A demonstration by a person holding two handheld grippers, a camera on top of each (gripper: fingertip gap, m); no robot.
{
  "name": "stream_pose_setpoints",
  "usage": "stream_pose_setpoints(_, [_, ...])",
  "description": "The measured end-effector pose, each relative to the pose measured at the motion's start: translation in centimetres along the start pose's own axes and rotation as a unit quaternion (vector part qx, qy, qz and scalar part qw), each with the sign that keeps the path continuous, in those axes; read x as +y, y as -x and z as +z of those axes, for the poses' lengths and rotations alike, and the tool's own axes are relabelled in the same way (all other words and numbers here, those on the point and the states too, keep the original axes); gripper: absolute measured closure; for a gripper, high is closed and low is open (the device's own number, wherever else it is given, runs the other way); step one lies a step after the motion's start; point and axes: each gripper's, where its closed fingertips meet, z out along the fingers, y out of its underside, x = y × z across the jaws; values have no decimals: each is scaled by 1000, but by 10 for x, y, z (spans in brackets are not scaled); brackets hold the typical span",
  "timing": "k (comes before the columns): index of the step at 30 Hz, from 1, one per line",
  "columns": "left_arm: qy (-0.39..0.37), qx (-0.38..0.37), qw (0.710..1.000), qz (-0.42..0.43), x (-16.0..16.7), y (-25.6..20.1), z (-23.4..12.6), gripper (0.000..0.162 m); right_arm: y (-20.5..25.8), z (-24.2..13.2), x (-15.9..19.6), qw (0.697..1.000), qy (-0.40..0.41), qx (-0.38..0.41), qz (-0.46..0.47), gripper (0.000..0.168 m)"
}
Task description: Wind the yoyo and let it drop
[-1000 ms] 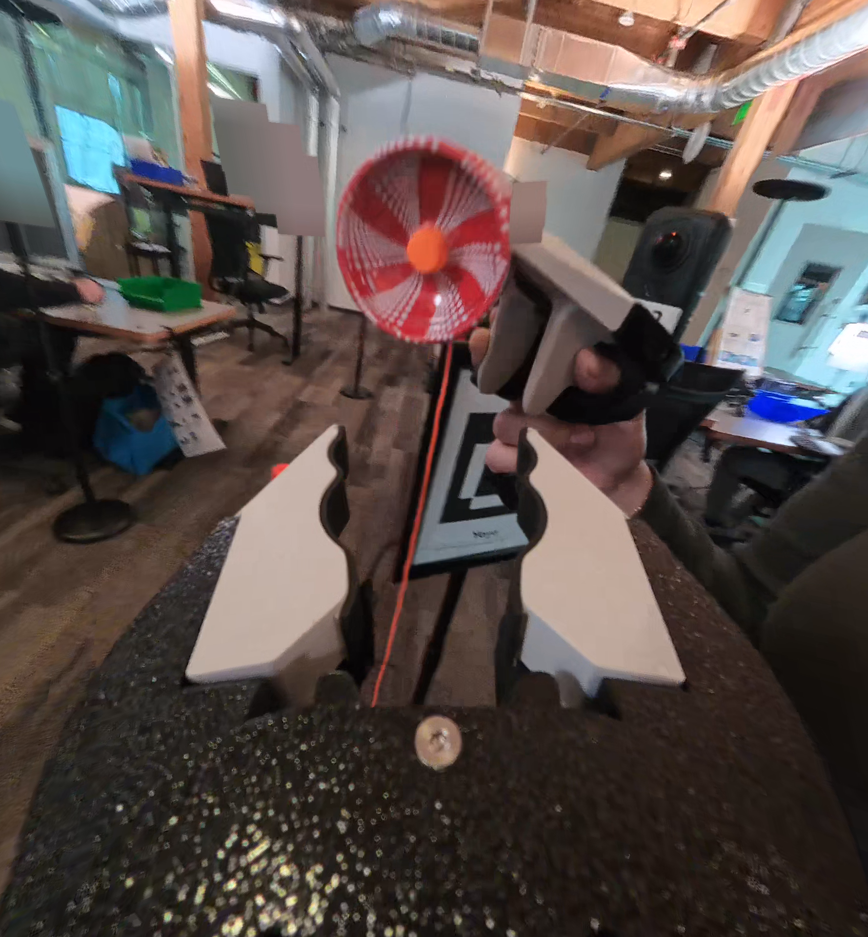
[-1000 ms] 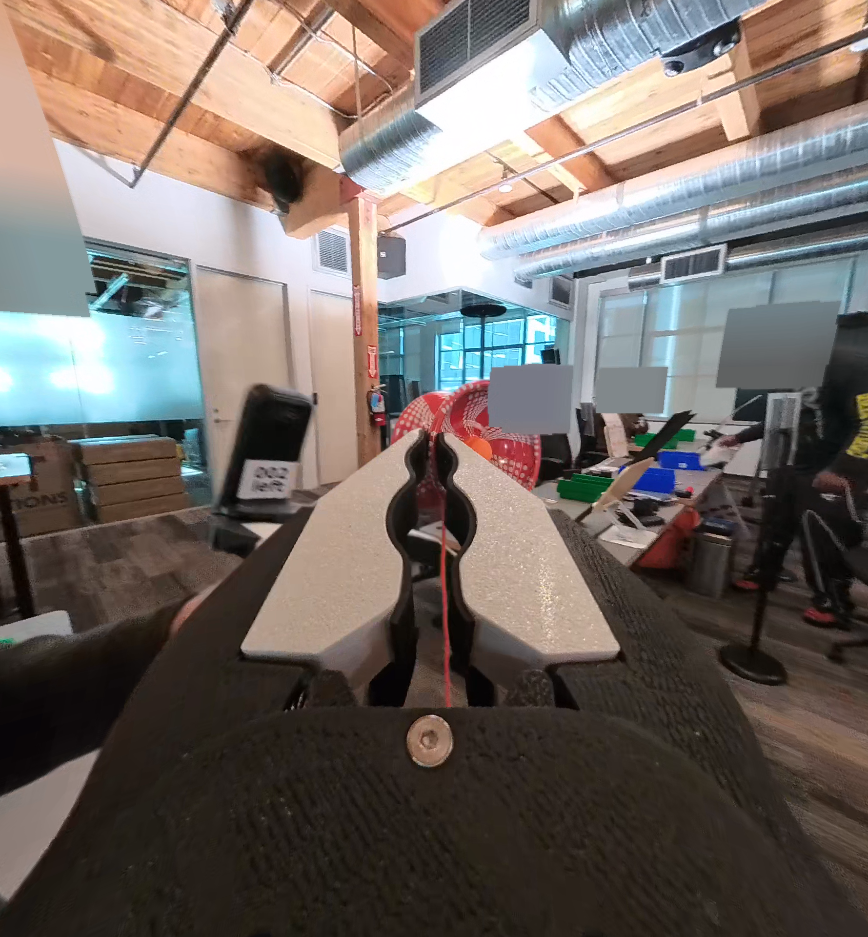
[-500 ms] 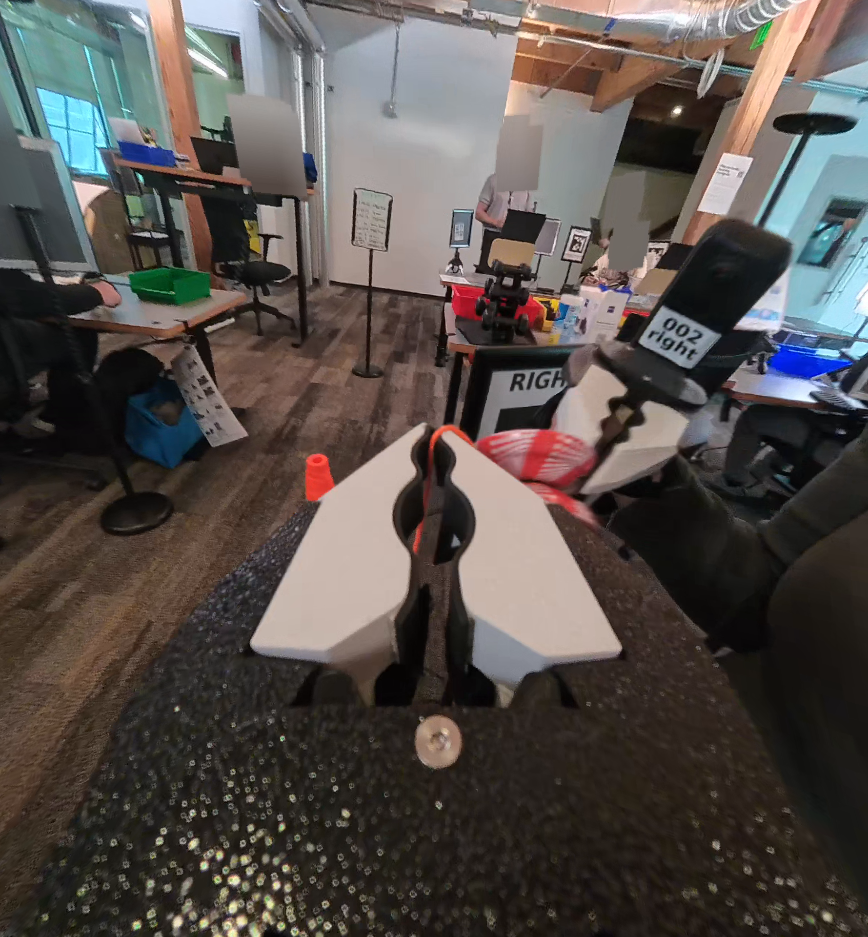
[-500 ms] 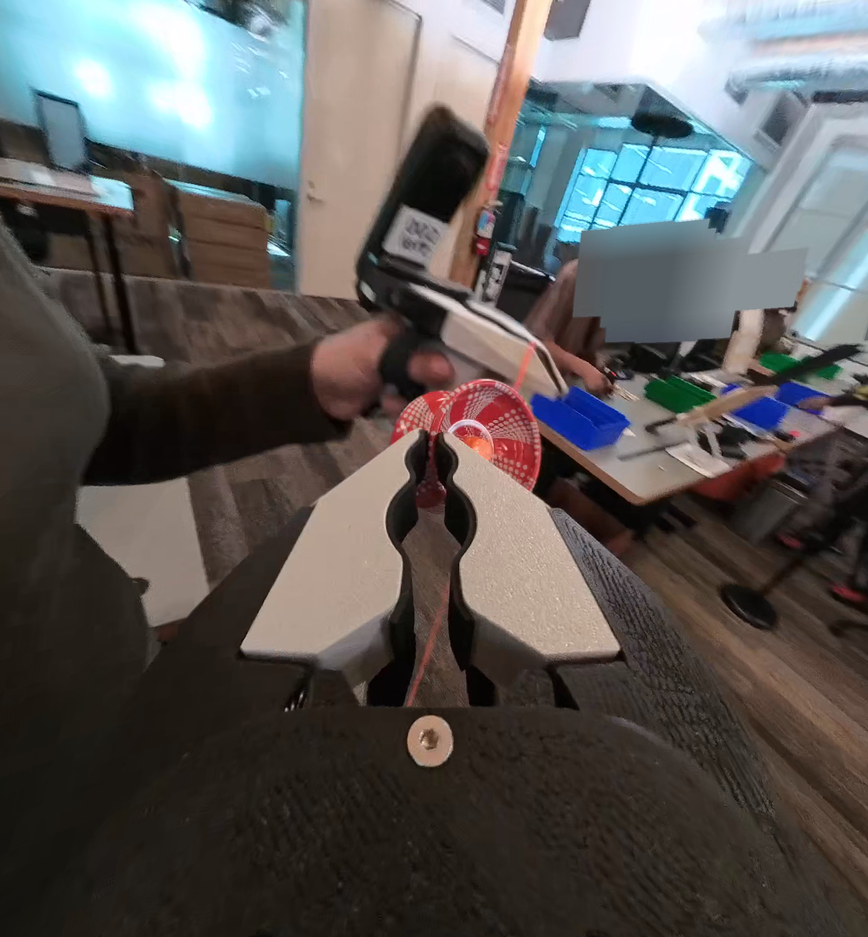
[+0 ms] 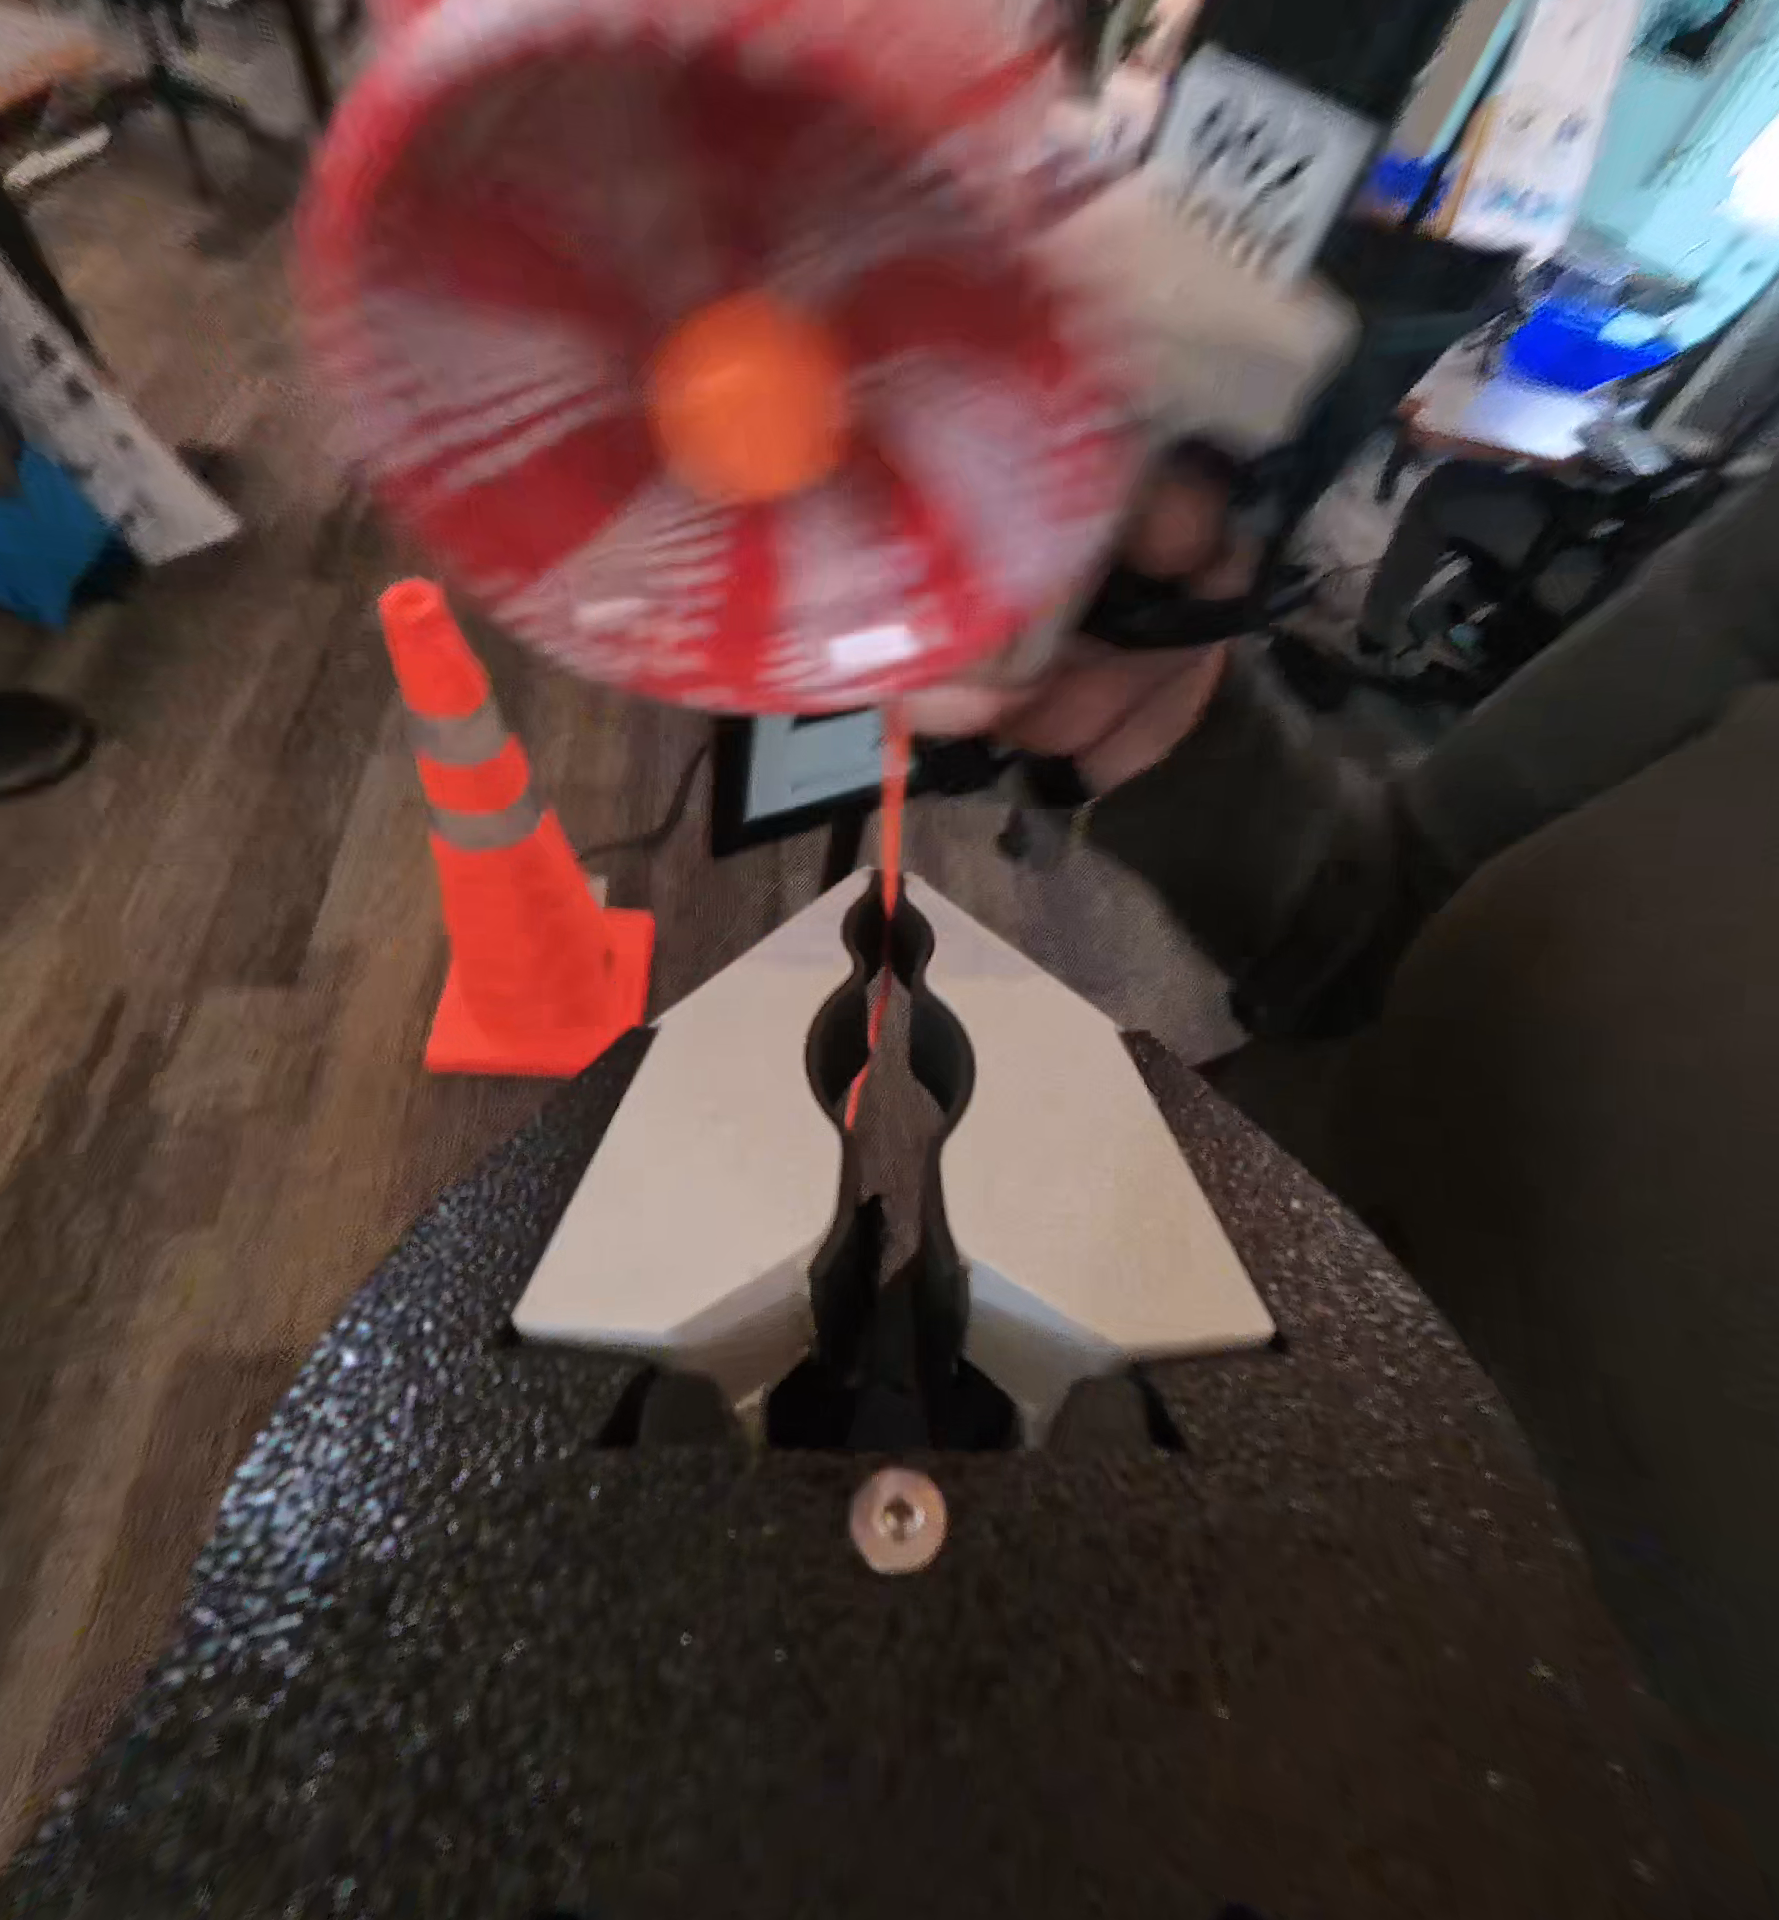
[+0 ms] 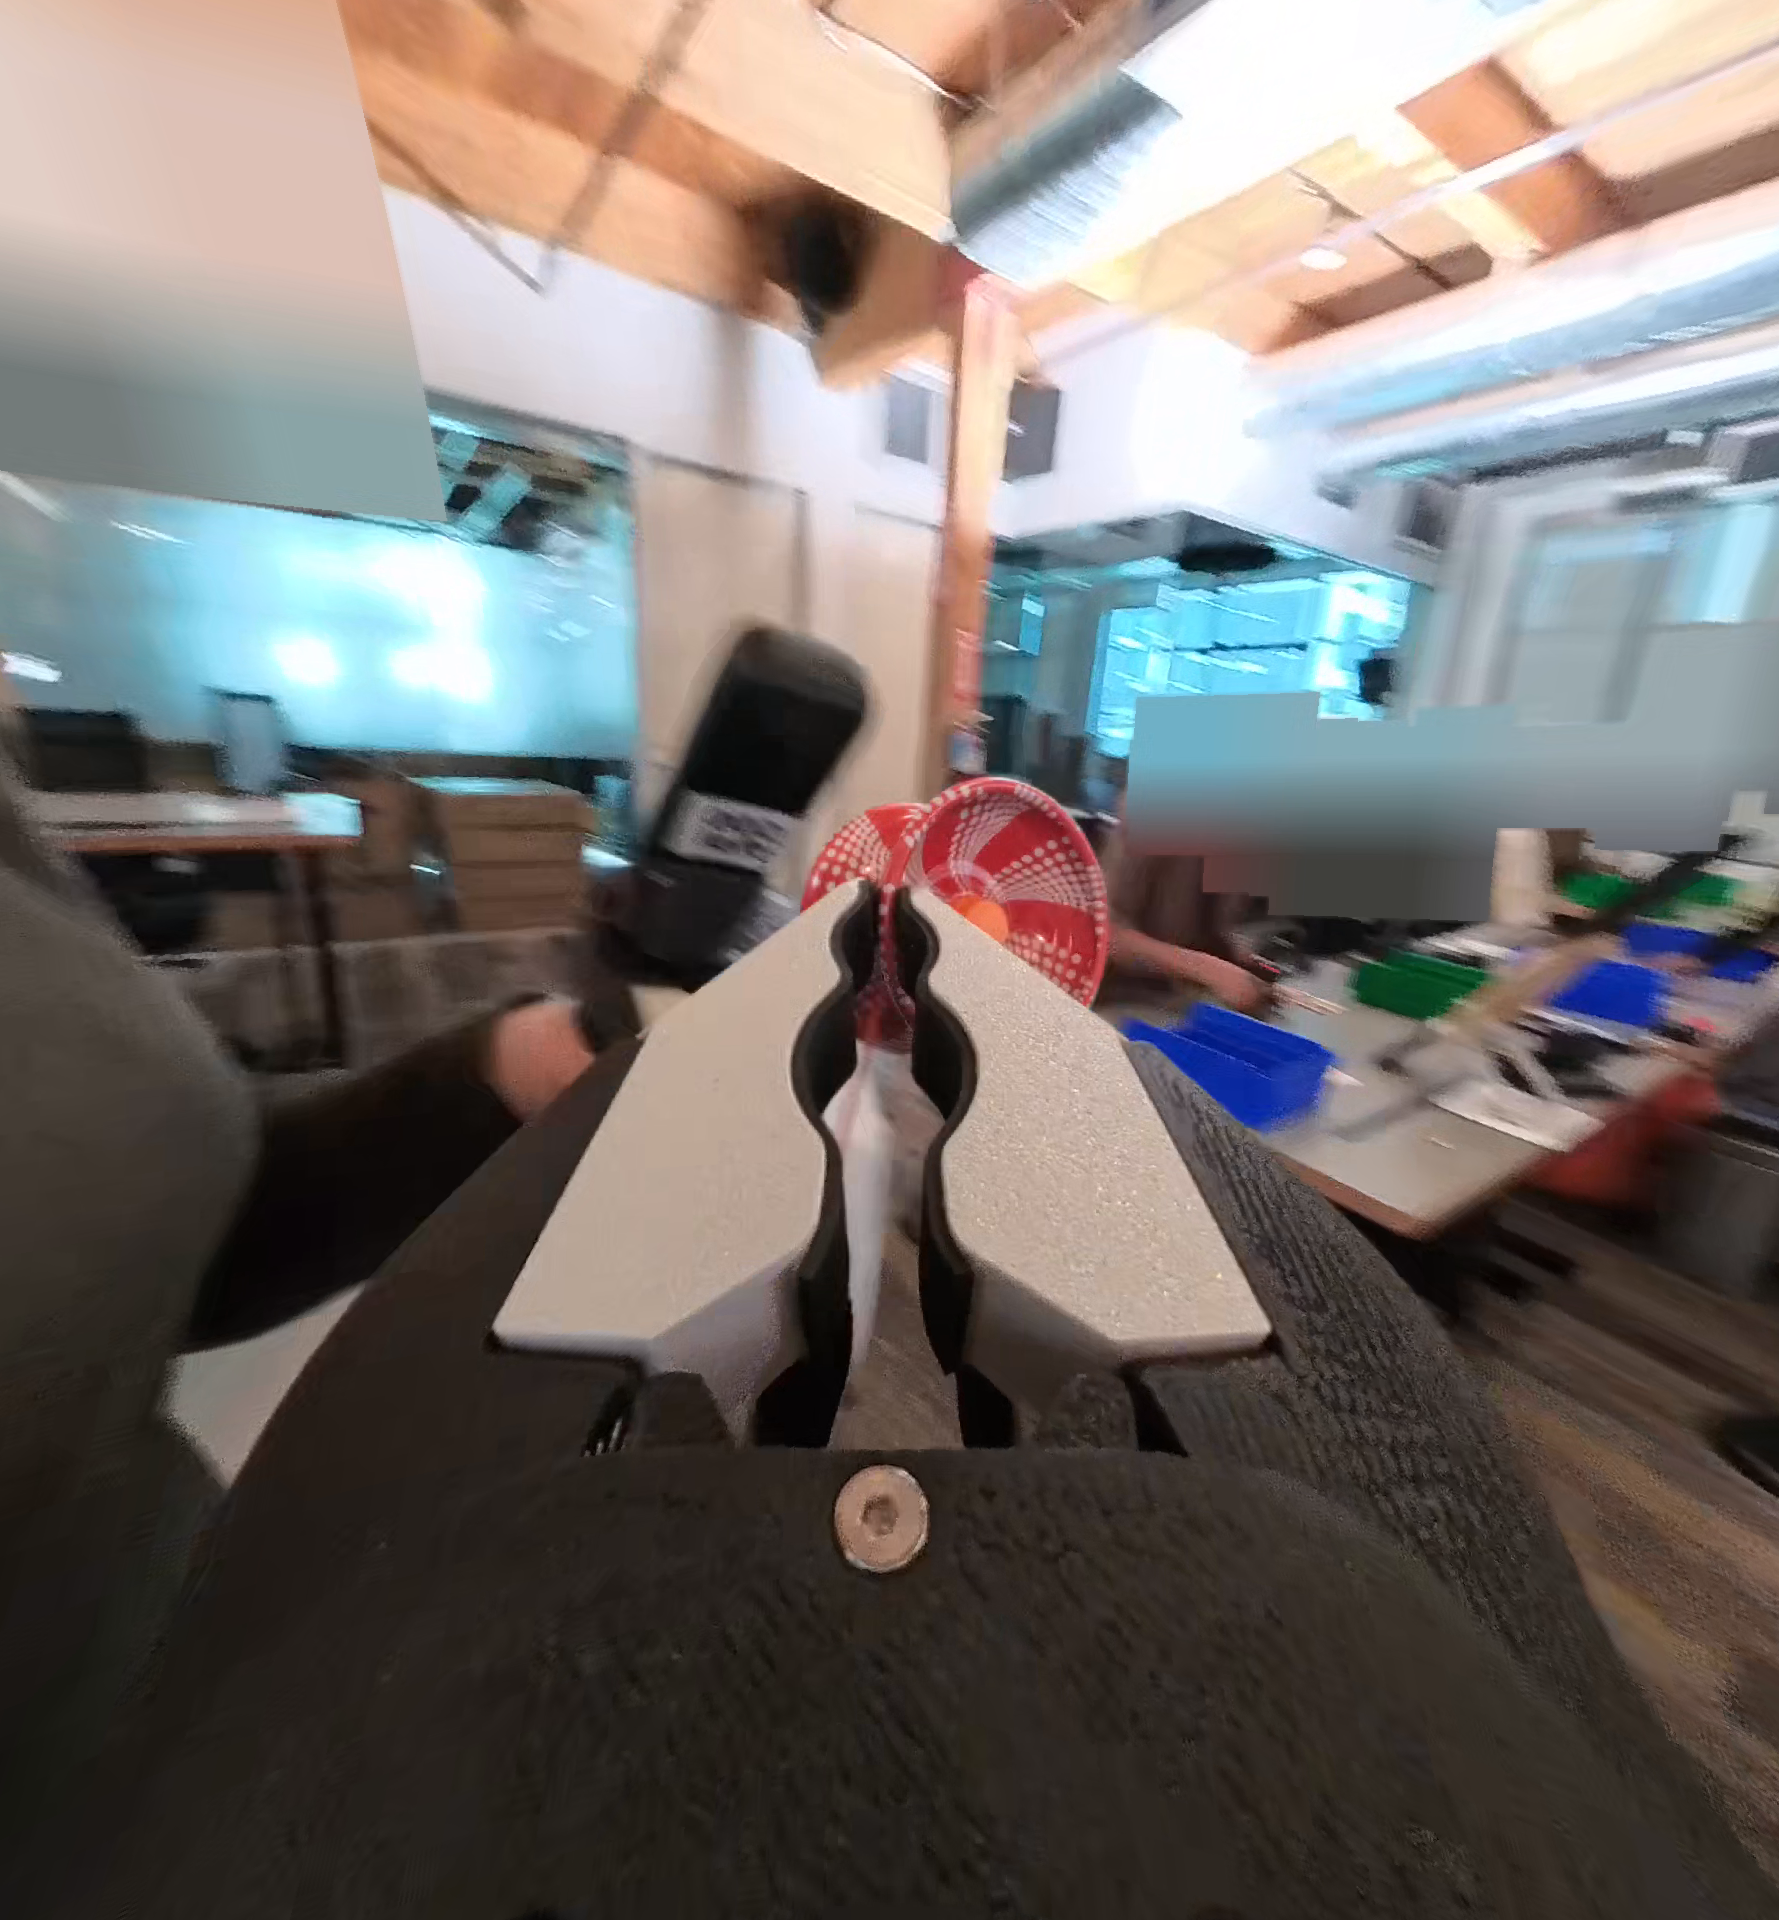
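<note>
Wood-plank floor (image 5: 137, 1039) and a cone (image 5: 511, 914) back the left claw (image 5: 890, 904), pinched on the string (image 5: 893, 800). At 12 o'clock the yoyo (image 5: 729, 353) blurs; right claw (image 6: 890, 914) grips its axle.

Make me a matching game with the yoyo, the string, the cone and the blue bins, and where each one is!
Things:
1. yoyo
2. string
3. cone
4. blue bins

Places:
A. stands on the floor
B. sits on a table
C. held at the tips of the right gripper
D. pinched in the left gripper

Pairs: 1-C, 2-D, 3-A, 4-B
</note>
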Motion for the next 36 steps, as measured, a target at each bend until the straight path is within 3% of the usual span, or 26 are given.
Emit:
stream_pose_setpoints(3, [39, -79, 996, 1, 17, 38, -2, 162, 35, -3, 1, 993, 3, -119, 22, 167])
stream_pose_setpoints(5, [21, -117, 993, 4, 5, 51, -15, 162, 44, -6, 18, 988, 58, -143, 4, 168])
stream_pose_setpoints(9, [-51, -161, 985, 46, -39, 44, -49, 162, 32, -19, 66, 973, 203, -111, -26, 168])
stream_pose_setpoints(13, [7, -122, 989, 80, -40, -3, -46, 162, -5, -25, 88, 965, 258, -11, -42, 167])
stream_pose_setpoints(16, [76, -95, 987, 104, -19, -24, -28, 162, -22, -20, 74, 978, 202, 38, -27, 167])
stream_pose_setpoints(19, [88, -58, 992, 76, -1, -28, -12, 162, -25, -12, 46, 993, 104, 50, 0, 168])
stream_pose_setpoints(23, [82, -42, 996, 23, 16, -18, -2, 162, 9, -4, 1, 997, -44, -53, 44, 167])
stream_pose_setpoints(25, [85, -75, 993, 13, 22, 0, -4, 162, 38, -8, -7, 989, -55, -136, 36, 167])
stream_pose_setpoints(27, [76, -109, 991, 6, 19, 18, -11, 162, 62, -12, 3, 981, -15, -195, 3, 167])
stream_pose_setpoints(30, [33, -160, 987, 12, -1, 35, -31, 162, 71, -14, 38, 973, 97, -208, -32, 168])
stream_pose_setpoints(34, [-38, -155, 987, 33, -30, 19, -54, 162, 36, -17, 75, 966, 226, -102, -77, 167])
stream_pose_setpoints(36, [-50, -114, 992, 37, -38, -2, -56, 162, 4, -16, 76, 967, 238, -9, -93, 167])
